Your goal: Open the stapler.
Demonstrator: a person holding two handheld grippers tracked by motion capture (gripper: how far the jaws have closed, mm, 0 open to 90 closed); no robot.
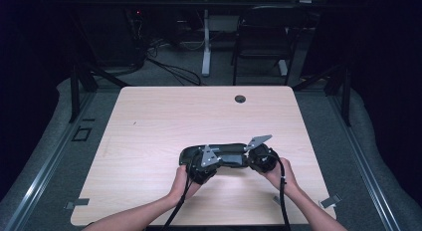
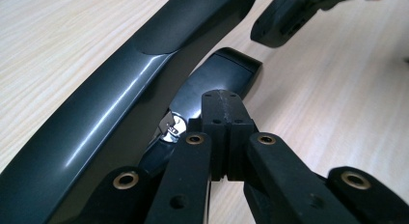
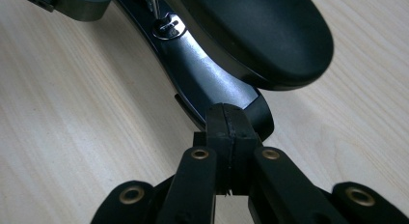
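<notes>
A dark glossy hinged object (image 1: 226, 155), shaped like a glasses case, lies on the wooden table (image 1: 164, 116) near its front. My left gripper (image 1: 218, 162) is at its left end and my right gripper (image 1: 247, 161) at its right end. In the left gripper view the jaws (image 2: 222, 101) are shut pad to pad over a glossy black part (image 2: 224, 72) beside a long curved shell (image 2: 111, 103). In the right gripper view the jaws (image 3: 229, 119) are shut at the tip of a glossy strip (image 3: 202, 79) under a matte black oval part (image 3: 255, 35). A silver screw (image 3: 169, 28) shows on the strip.
A round cable hole (image 1: 240, 98) sits near the table's far edge. Beyond the table stand a black chair (image 1: 263, 42) and a white desk leg (image 1: 206, 42). Dark floor and metal rails flank the table on both sides.
</notes>
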